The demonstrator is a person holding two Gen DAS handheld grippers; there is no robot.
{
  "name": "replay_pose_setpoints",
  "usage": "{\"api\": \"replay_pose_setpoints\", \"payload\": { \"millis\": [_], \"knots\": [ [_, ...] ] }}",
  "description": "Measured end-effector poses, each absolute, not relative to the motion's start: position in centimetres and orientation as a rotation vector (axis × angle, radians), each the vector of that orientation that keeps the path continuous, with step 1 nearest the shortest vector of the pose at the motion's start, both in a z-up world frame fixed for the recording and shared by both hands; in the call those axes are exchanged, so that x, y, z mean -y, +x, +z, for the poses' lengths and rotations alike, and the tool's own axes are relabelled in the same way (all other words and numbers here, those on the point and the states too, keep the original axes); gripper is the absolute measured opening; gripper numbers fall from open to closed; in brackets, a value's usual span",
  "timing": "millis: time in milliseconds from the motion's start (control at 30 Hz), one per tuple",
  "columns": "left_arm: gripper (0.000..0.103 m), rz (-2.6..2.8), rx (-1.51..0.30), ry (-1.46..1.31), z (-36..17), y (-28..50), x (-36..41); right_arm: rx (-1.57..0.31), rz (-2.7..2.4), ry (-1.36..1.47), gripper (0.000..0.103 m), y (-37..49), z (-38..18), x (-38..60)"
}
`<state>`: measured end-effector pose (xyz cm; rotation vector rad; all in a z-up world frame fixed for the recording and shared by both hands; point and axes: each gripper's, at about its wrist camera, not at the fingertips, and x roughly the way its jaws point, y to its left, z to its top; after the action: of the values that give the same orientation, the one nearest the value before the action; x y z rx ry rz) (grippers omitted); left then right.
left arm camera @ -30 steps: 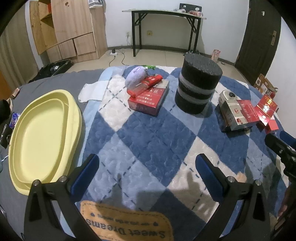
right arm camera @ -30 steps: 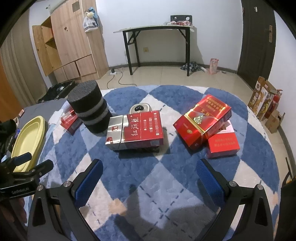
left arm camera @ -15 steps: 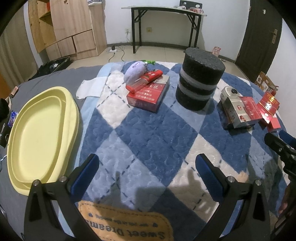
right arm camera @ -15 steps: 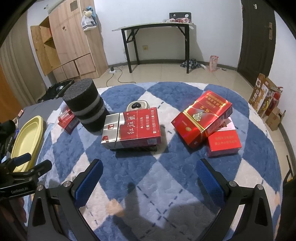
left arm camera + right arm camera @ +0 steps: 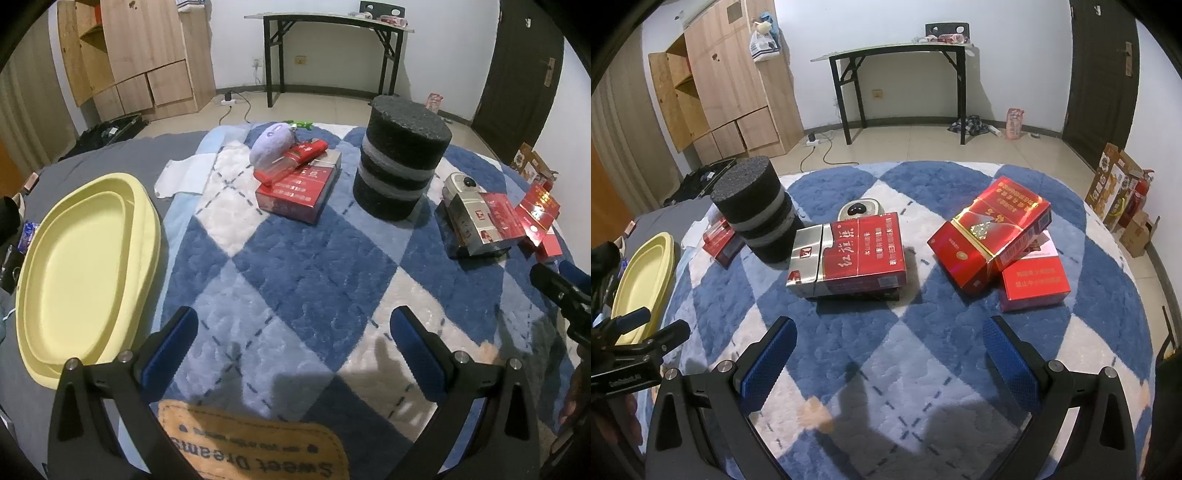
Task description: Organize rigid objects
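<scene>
Both grippers hover open over a blue-and-white checked blanket point(image 5: 303, 266), holding nothing. My left gripper point(image 5: 293, 332) faces a red carton point(image 5: 299, 188) with a slim red box and a purple plush point(image 5: 271, 142) on top, and a black foam cylinder point(image 5: 400, 166). My right gripper point(image 5: 888, 343) faces a red-and-silver carton point(image 5: 849, 254) lying just ahead, with a small silver device point(image 5: 858, 209) behind it. To the right, a red carton point(image 5: 991, 230) leans on another red box point(image 5: 1034, 282). A yellow oval tray point(image 5: 85, 266) lies at the left.
The blanket's far edge drops to a tiled floor with a black-legged table point(image 5: 897, 77), a wooden cabinet point(image 5: 720, 88) and a dark door point(image 5: 1100, 74). Cardboard boxes point(image 5: 1119, 192) stand on the floor at the right. A white cloth point(image 5: 184, 177) lies beside the tray.
Both grippers have drifted slightly nearer the objects, which now look a little larger and lower in view. Nothing was gripped or displaced, and both jaws kept the same width.
</scene>
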<state>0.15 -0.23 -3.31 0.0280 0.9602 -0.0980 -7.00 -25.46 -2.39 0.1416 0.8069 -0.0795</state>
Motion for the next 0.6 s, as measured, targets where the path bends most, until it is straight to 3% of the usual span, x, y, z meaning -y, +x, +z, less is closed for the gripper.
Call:
{"api": "replay_pose_setpoints", "payload": {
  "millis": [600],
  "knots": [
    [0.103, -0.128, -0.957, 0.028, -3.24, 0.14, 0.11, -0.810, -0.073, 0.149, 0.103, -6.98, -2.40, 25.47]
  ]
}}
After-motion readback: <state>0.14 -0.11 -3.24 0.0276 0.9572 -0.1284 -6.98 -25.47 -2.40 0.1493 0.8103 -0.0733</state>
